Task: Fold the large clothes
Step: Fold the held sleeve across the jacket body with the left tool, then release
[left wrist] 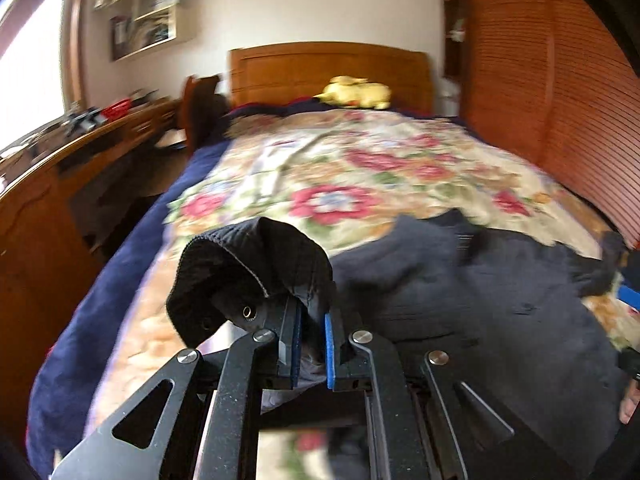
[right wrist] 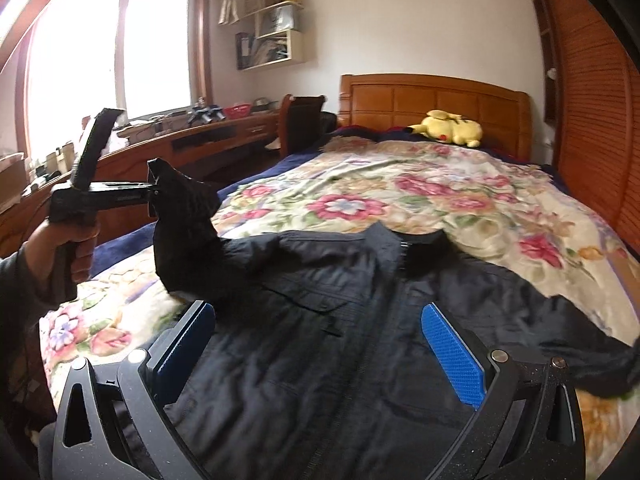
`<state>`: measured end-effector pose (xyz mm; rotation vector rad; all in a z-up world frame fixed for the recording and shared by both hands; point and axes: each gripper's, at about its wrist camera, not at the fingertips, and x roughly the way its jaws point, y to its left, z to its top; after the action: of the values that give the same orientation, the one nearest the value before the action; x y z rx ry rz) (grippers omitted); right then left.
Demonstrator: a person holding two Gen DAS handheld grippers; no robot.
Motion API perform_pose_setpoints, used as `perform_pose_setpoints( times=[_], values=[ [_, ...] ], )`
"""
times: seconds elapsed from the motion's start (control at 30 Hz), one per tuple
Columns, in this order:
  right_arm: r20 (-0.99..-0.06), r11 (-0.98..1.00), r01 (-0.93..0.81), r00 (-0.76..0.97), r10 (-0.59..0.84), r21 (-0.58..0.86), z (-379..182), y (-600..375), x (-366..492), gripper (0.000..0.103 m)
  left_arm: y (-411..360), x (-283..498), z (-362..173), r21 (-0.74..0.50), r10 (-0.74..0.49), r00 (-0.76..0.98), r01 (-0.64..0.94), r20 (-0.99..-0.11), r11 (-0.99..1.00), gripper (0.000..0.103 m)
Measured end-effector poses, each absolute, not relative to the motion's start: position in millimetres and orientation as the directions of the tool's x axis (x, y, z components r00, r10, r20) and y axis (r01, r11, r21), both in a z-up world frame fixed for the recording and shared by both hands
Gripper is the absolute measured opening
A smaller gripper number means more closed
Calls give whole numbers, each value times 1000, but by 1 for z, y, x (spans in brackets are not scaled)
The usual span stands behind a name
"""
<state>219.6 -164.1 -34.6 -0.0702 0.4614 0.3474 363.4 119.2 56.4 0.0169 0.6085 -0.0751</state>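
Left tongs (left wrist: pixel 310 330) clenched on the ribbed cuff of the black zip-front jacket's sleeve (right wrist: pixel 188 216), held up off the floral bedspread (right wrist: pixel 400 188); right tongs (right wrist: pixel 320 344) released, jaws wide, hovering over the jacket (right wrist: pixel 360 320) front with nothing gripped. Jacket lies flat, face up, collar toward the wooden headboard (right wrist: pixel 436 104). Step looks like the first sleeve fold; next move likely calls for carrying the cuff across the chest and laying it flat, right tongs pinning the body.
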Motion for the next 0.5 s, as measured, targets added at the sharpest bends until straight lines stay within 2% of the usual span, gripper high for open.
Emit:
perform_pose_setpoints(
  times=[0.17, 0.5],
  values=[
    [-452, 949, -312, 842, 295, 38, -36, -186, 214, 103, 60, 360, 56, 12, -143, 797, 186, -587, 983, 9],
    [-436, 960, -271, 858, 273, 67, -27, -211, 211, 103, -8, 355, 45, 20, -210, 765, 279, -609, 960, 9]
  ],
)
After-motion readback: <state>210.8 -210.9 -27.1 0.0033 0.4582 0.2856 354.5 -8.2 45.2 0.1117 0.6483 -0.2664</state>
